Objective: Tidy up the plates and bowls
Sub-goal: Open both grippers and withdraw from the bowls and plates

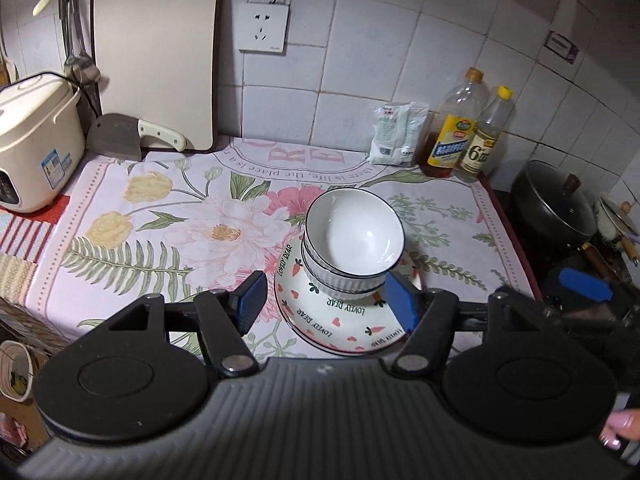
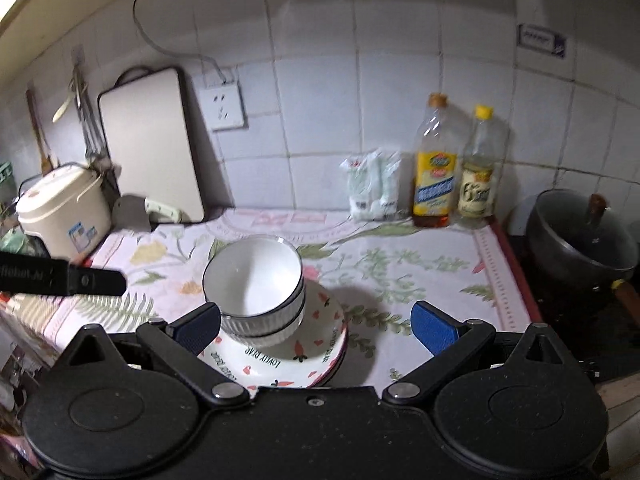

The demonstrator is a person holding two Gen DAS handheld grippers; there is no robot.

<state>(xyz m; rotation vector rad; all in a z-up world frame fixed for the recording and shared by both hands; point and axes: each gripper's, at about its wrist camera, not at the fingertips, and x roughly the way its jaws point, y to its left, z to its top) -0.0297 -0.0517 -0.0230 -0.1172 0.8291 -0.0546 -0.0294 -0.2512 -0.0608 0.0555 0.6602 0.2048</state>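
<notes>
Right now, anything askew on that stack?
Yes: the top bowl sits tilted in the bowls beneath it, not nested flat, atop the plates. Both grippers, left and right, are open, holding nothing.

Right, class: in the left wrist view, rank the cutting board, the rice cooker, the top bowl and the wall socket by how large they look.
1. Cutting board
2. Rice cooker and top bowl: they look alike; the cooker is cut off at the frame edge and the bowl sits nearer the camera, so no ranking.
3. Wall socket
</notes>
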